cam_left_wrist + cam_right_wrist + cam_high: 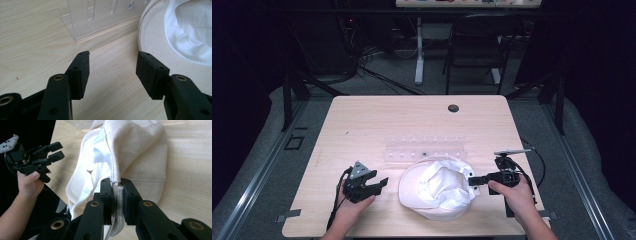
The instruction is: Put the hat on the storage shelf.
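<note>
A cream canvas hat [437,192] with a white lining lies upside down on the table, its round brim flat on the wood and its crown crumpled, the lining bunched up in soft folds. One edge of the hat is lifted into a ridge and pinched between the fingers [107,192] of the right gripper [116,200], the seam running straight up from between the pads. The left gripper's [112,71] fingers [150,72] stand apart just beside the opposite brim edge, one pad close over the cream cloth, nothing between them.
</note>
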`<act>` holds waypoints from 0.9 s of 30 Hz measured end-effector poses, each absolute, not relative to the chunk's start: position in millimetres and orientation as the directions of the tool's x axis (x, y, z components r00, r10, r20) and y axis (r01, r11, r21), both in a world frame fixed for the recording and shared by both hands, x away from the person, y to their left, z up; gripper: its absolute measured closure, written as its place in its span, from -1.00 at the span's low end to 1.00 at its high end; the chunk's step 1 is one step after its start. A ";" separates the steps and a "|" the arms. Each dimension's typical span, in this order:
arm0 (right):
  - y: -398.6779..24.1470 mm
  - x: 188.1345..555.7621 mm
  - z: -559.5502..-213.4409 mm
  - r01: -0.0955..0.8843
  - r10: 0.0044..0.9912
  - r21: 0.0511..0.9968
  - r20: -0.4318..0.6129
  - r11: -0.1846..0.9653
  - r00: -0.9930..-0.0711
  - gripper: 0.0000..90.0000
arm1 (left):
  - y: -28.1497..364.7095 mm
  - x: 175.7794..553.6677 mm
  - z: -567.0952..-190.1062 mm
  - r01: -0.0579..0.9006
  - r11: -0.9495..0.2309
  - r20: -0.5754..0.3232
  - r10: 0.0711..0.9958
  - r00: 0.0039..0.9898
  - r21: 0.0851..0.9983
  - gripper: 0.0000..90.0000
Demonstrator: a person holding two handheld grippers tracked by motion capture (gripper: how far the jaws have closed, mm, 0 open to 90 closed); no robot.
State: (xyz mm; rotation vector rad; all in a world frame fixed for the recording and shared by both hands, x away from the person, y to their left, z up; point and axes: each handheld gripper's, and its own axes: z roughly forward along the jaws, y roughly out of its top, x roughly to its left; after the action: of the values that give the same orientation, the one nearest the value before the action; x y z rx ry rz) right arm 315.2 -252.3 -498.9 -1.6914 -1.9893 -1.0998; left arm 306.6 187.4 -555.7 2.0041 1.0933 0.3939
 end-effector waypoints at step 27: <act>-243.1 322.8 -476.3 0.933 0.680 0.359 0.679 0.019 -0.275 0.80 | 187.3 306.8 -555.8 0.562 -0.311 -0.103 0.804 0.586 0.767 0.00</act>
State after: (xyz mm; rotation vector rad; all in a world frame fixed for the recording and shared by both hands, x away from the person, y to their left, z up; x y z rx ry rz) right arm 322.8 -243.1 -476.3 -1.6565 -1.9852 -1.1204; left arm 306.8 187.3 -555.8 2.0116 1.0857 0.3828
